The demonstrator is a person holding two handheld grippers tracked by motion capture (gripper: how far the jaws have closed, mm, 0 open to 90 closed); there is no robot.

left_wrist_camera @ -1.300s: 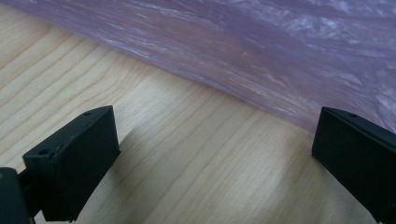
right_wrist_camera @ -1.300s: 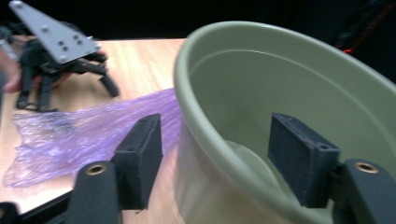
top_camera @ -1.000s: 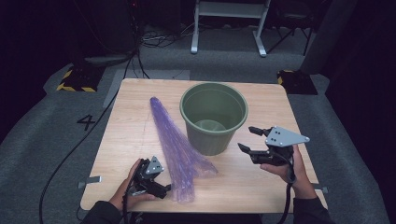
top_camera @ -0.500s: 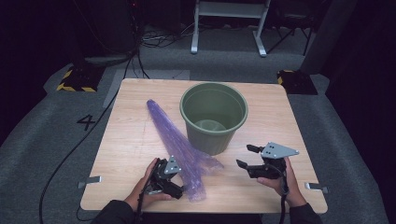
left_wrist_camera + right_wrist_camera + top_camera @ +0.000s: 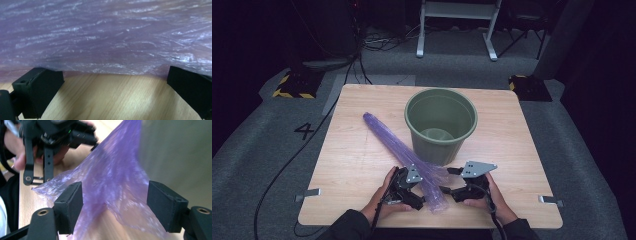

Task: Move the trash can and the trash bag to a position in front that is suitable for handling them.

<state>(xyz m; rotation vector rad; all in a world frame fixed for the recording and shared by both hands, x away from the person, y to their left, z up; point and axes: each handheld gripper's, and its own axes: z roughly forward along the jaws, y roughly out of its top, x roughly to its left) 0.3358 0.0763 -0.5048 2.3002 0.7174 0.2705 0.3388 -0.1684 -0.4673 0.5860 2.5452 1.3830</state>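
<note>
A long purple plastic bag (image 5: 402, 150) lies slantwise on the wooden table (image 5: 357, 170), its near end crumpled between my two grippers. A green bucket (image 5: 441, 125) stands upright just behind them. My left gripper (image 5: 421, 192) lies low at the bag's left side, open. In the left gripper view its jaws (image 5: 113, 85) stand wide apart on the wood, with the bag (image 5: 105, 37) right in front of the tips. My right gripper (image 5: 448, 181) is open at the bag's right side. In the right gripper view the bag (image 5: 112, 192) rises between its spread jaws (image 5: 115, 205), and the pads do not press it.
The bucket wall (image 5: 175, 157) is close beside my right gripper. The other hand with its gripper (image 5: 57, 135) shows beyond the bag. Metal brackets (image 5: 309, 192) (image 5: 549, 200) stick out at the table's near corners. Cables and a white stand (image 5: 457, 25) lie on the floor behind.
Both grippers have closed in on the bag's near end: the left slid right along the table, the right came down and moved left. The bag's near end has bunched up slightly.
</note>
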